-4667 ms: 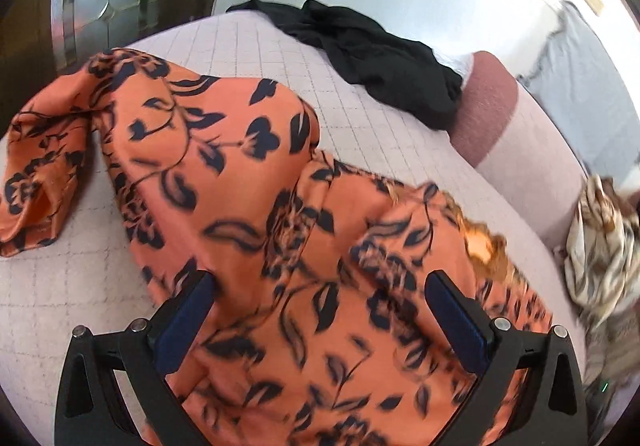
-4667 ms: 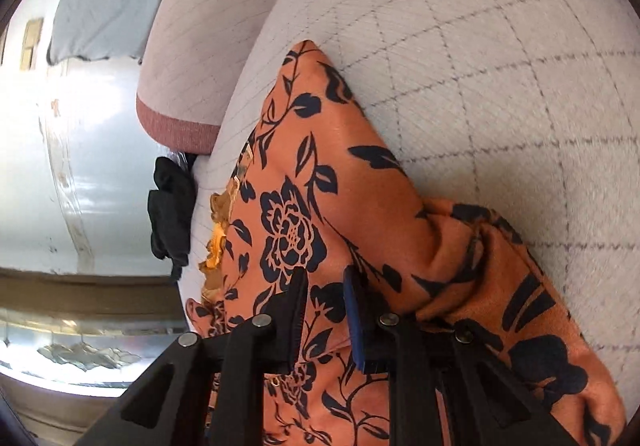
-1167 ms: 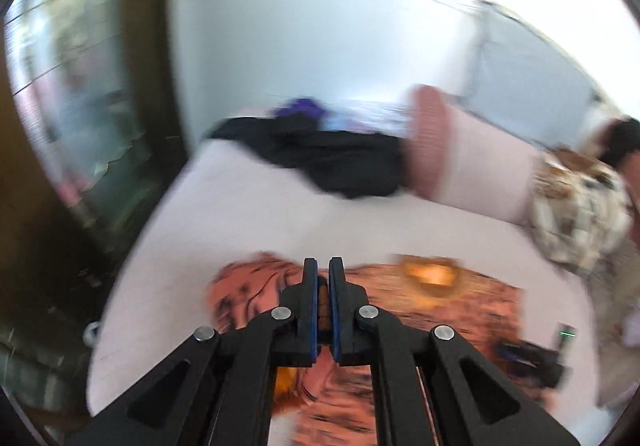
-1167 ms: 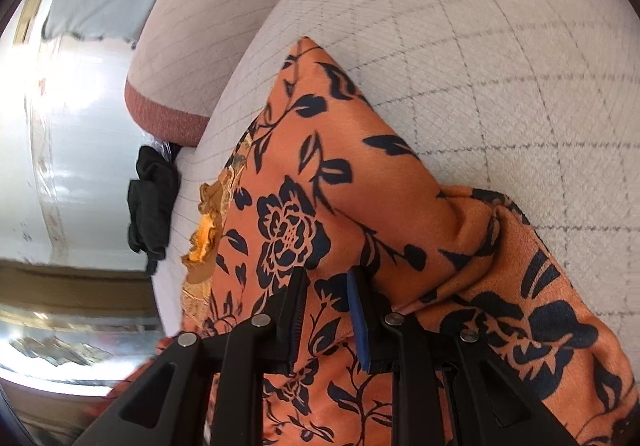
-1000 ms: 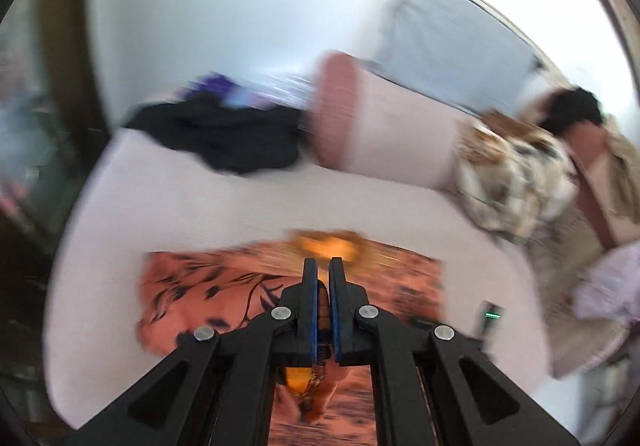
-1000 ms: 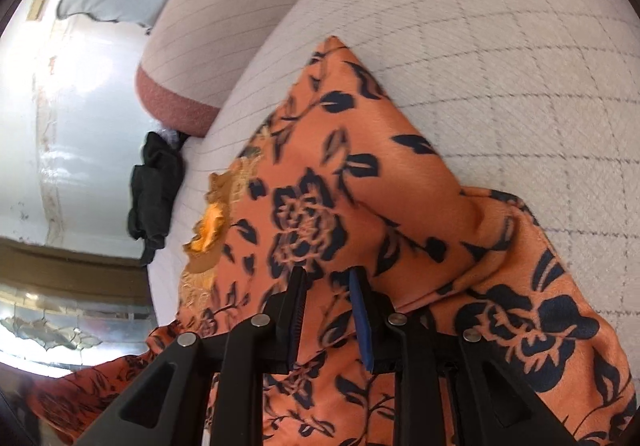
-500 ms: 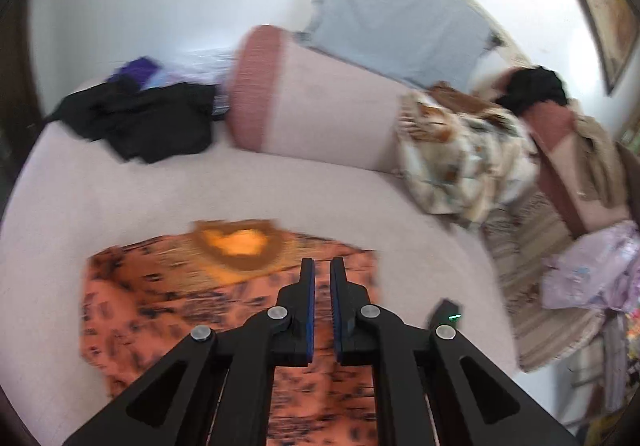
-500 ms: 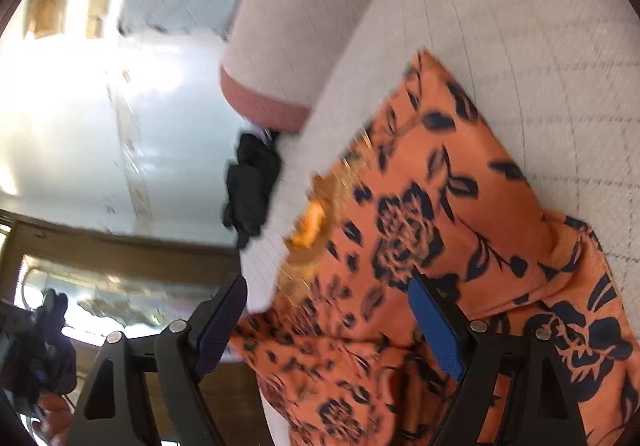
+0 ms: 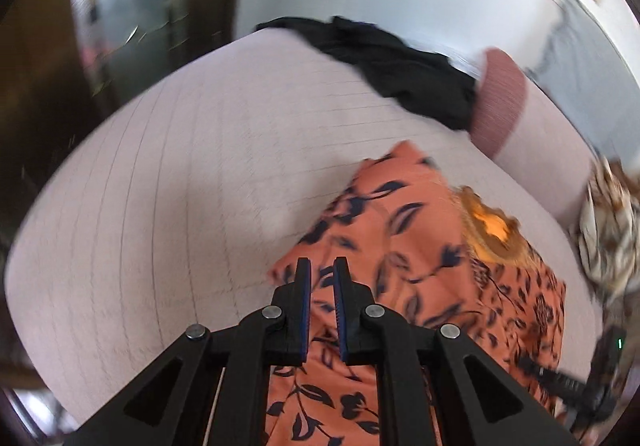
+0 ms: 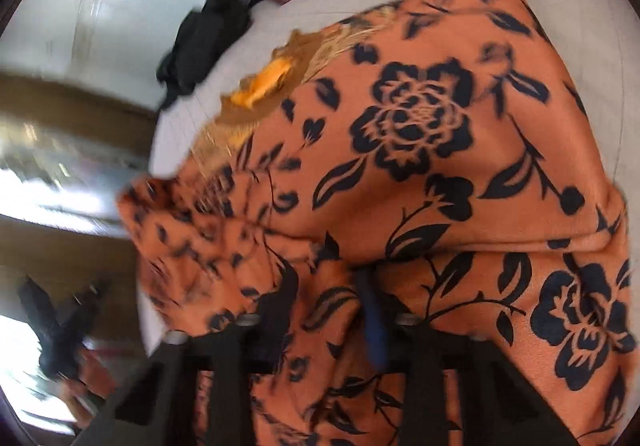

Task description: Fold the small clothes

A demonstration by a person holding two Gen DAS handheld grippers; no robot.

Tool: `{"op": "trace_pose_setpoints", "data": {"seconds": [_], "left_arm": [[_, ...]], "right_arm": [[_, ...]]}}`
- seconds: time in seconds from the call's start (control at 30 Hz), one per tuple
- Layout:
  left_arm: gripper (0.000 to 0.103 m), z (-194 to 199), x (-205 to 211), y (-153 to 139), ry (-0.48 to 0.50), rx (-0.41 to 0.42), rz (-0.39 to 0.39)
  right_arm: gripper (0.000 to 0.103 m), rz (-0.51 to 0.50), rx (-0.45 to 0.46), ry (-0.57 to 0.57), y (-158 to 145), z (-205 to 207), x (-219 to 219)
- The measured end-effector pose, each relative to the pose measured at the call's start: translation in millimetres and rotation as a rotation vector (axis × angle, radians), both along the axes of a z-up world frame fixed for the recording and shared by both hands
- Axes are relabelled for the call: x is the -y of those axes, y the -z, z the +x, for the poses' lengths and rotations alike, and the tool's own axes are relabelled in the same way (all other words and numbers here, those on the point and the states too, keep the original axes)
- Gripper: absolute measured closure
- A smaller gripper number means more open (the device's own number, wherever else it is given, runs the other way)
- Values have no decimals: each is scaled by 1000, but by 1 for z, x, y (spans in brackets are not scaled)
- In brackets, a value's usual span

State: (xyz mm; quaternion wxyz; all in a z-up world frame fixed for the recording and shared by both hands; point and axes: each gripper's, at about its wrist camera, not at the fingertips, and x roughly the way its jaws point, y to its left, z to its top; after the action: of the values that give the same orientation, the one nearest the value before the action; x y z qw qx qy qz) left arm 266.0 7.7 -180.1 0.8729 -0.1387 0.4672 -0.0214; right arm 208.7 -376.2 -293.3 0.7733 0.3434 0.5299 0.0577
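Note:
An orange garment with a black flower print [image 9: 432,266] lies on the pale quilted cushion [image 9: 180,186]; its gold neckline [image 9: 490,230] faces the back. My left gripper [image 9: 322,278] sits over the garment's left part, its jaws nearly together with orange cloth in the narrow gap. In the right wrist view the same garment [image 10: 440,150] fills the frame, and my right gripper [image 10: 326,294] has its jaws pressed into a fold of it; cloth covers the fingertips. The left gripper and hand show blurred in the right wrist view [image 10: 60,326].
A black garment [image 9: 400,66] lies at the back of the cushion beside a pink bolster [image 9: 504,102]. A brown-and-white patterned cloth [image 9: 608,230] is piled at the right. A dark wooden door frame [image 9: 40,66] stands to the left.
My left gripper came down from high above to the garment's left part. My right gripper, open half a second ago, has closed on a fold of the garment.

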Motion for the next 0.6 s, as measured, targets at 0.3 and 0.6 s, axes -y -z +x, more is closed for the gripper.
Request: {"op": "trace_pose_setpoints", "data": {"seconds": [0.3,0.6], "left_arm": [[75,-13,2,19,-107,184,33],[66,3,50,35,43,165,45]], "right_arm": [[97,-381,251,228,-74,-42,23],[96,-382,282,453,-47,-12,98]]}}
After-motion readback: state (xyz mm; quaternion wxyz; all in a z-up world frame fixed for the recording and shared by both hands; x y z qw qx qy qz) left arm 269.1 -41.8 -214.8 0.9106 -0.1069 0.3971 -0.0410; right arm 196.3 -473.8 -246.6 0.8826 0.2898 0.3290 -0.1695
